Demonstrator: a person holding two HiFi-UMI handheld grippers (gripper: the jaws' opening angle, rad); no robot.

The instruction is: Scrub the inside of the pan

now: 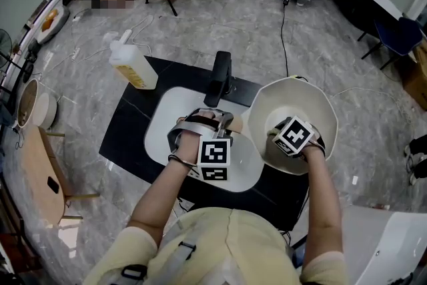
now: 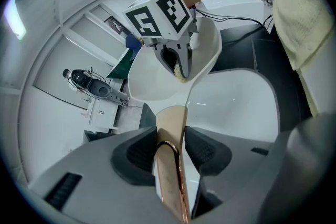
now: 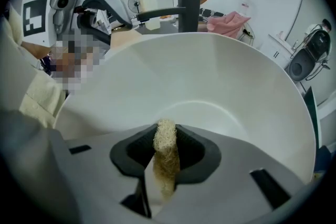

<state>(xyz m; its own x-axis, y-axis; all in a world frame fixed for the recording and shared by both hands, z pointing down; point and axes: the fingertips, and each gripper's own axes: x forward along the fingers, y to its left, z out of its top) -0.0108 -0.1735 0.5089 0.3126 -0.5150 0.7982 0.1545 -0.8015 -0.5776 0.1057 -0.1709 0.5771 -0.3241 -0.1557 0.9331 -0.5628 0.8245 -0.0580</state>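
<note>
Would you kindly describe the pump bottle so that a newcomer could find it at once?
Find the black slab holding the white sink. At its far left corner, left of the black faucet, stands the bottle. It is the only bottle there: clear, with yellowish liquid and a white pump.

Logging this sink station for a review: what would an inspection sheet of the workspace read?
Surface: white sink set in black top; black faucet behind.
Job's things: white pan held at sink's right; loofah inside it.
Clutter: soap bottle at top's left corner.
Grippers: left gripper shut on pan handle; right gripper shut on loofah.
Cables: black cable over floor beyond sink.
Surroundings: grey marble floor; wooden stool at left.
</note>
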